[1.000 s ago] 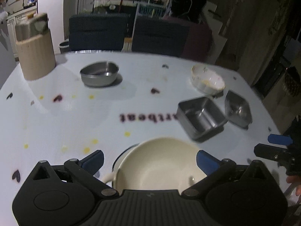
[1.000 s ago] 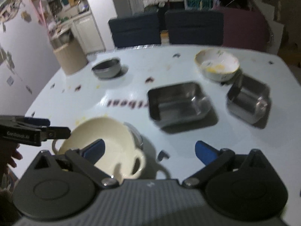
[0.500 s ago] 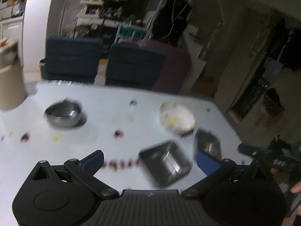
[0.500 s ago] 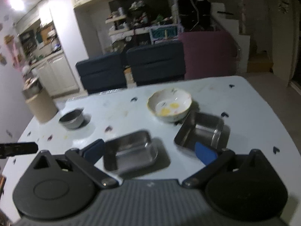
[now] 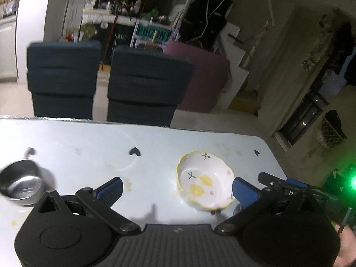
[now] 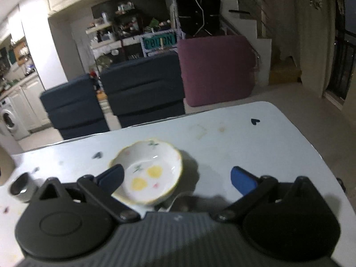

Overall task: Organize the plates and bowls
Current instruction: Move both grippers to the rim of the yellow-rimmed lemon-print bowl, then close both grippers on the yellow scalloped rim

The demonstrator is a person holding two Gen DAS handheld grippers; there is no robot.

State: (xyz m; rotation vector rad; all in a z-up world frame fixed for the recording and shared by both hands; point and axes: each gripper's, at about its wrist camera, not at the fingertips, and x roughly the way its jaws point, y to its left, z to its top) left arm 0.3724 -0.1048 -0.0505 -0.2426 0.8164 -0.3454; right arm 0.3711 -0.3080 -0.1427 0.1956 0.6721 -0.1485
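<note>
A white scalloped bowl (image 5: 205,181) with a yellow rim and yellow blotches sits on the pale table (image 5: 89,142); it also shows in the right wrist view (image 6: 148,173). My left gripper (image 5: 178,189) is open above the table, the bowl just inside its right finger. My right gripper (image 6: 178,178) is open too, with the bowl by its left finger. The right gripper's fingers (image 5: 278,181) reach in from the right in the left wrist view. A round steel bowl (image 5: 21,182) stands at the left, also seen small in the right wrist view (image 6: 21,185).
Two dark blue chairs (image 5: 142,89) stand behind the table's far edge, with a purple seat (image 6: 215,66) to the right. The table's right corner (image 6: 289,120) drops to the floor. A person's hand (image 5: 347,247) shows at the lower right.
Both grippers have tilted up and moved forward. The cream two-handled bowl and the square steel containers have dropped out of view; the scalloped bowl now sits close in front of both.
</note>
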